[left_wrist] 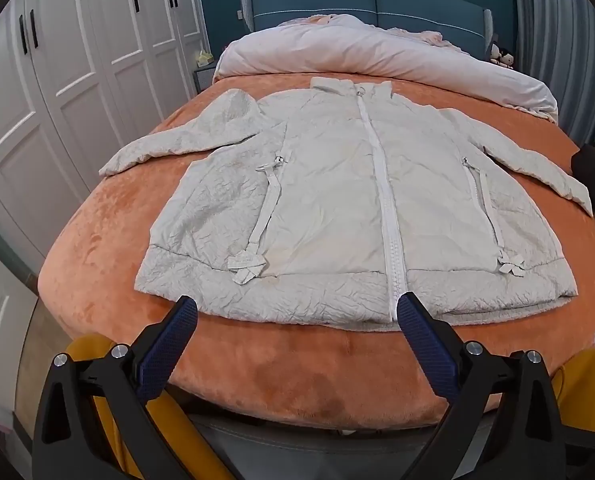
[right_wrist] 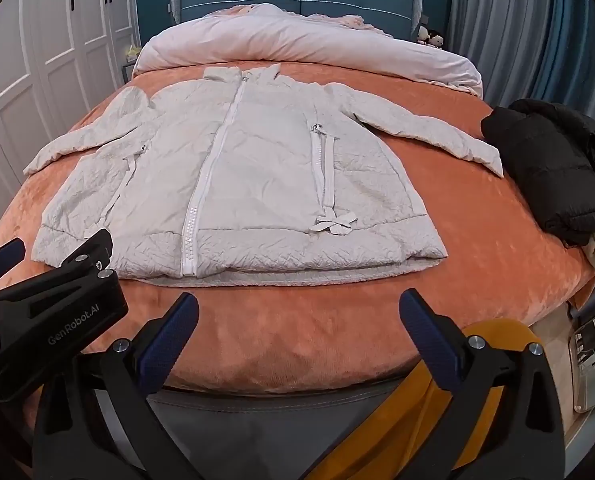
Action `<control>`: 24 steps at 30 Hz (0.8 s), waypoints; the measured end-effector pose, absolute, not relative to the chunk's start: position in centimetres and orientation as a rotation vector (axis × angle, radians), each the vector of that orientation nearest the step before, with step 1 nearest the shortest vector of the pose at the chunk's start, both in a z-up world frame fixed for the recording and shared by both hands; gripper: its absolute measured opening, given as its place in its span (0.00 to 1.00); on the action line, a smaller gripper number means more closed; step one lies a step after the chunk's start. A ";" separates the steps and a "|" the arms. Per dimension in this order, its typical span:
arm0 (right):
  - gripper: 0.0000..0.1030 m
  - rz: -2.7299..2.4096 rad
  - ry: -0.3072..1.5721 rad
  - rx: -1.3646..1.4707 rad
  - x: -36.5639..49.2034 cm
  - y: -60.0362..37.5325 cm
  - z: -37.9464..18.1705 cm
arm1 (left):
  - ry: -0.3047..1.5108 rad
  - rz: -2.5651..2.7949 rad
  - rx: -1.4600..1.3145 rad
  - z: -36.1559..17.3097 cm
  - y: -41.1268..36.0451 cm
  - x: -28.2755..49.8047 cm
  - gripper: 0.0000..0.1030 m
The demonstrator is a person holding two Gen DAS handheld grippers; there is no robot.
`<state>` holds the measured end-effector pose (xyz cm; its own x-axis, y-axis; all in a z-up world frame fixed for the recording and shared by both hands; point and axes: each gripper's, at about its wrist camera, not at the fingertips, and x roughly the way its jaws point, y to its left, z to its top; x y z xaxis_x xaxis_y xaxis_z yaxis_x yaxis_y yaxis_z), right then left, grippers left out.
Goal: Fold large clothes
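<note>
Jacket (left_wrist: 349, 200) lies flat (zipped) on orange blanket (left_wrist: 297, 360).

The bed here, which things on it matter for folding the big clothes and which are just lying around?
For the job: white jacket, spread flat and zipped; black jacket, bunched; left gripper and right gripper, both open.

Lying about: pink duvet, plush toys.

left tool (left_wrist: 296, 314): black angular frame, dark blue textured finger pads, silver round screws
right tool (right_wrist: 298, 311): same black frame, blue pads, silver screws
marking: "genrobot.ai" printed on left tool's black body, white label beside
clothing: mustard-yellow trousers (right_wrist: 493, 360)
</note>
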<state>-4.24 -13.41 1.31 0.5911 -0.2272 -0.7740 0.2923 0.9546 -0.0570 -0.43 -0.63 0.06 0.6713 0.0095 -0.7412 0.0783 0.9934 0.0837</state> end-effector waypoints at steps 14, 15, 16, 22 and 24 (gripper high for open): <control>0.95 -0.303 0.897 0.085 -4.3 -13.5 1.3 | 0.835 -0.029 0.119 -0.1 -0.5 -0.4 0.95; 0.95 -0.303 0.898 0.085 -4.2 -13.6 1.2 | 0.834 -0.029 0.120 -0.1 -0.6 -0.4 0.95; 0.95 -0.303 0.899 0.085 -4.2 -13.6 1.2 | 0.834 -0.030 0.120 -0.1 -0.6 -0.4 0.95; 0.95 -0.303 0.899 0.086 -4.2 -13.5 1.2 | 0.833 -0.029 0.118 -0.1 -0.4 -0.4 0.95; 0.95 -0.305 0.897 0.086 -4.3 -13.6 1.2 | 0.832 -0.029 0.119 -0.1 -0.3 -0.4 0.95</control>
